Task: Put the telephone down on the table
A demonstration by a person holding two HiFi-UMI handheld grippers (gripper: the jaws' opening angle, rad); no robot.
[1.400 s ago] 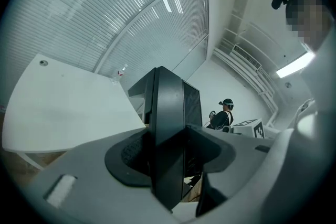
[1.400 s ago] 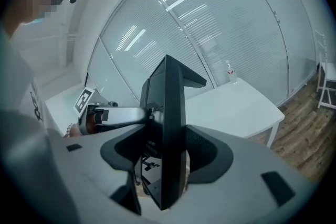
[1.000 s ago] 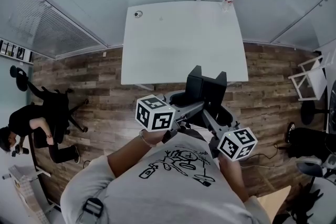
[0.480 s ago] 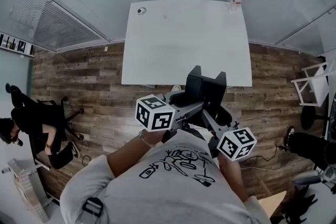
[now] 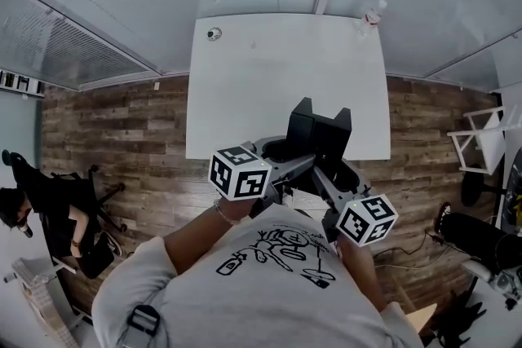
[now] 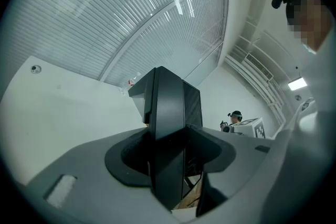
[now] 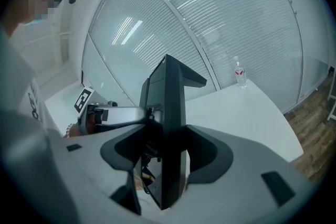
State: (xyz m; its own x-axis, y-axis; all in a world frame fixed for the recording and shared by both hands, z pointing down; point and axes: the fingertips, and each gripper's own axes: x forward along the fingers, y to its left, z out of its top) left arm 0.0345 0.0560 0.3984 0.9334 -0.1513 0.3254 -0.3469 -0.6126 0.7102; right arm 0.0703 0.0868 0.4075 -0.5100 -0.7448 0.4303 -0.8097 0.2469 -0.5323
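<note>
Nearer the table (image 5: 261, 77) now, the telephone (image 5: 318, 134); jaws cover its sides.

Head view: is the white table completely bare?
No, a bottle stands at the far right corner of the table, and a small round object lies at its far left corner.
</note>
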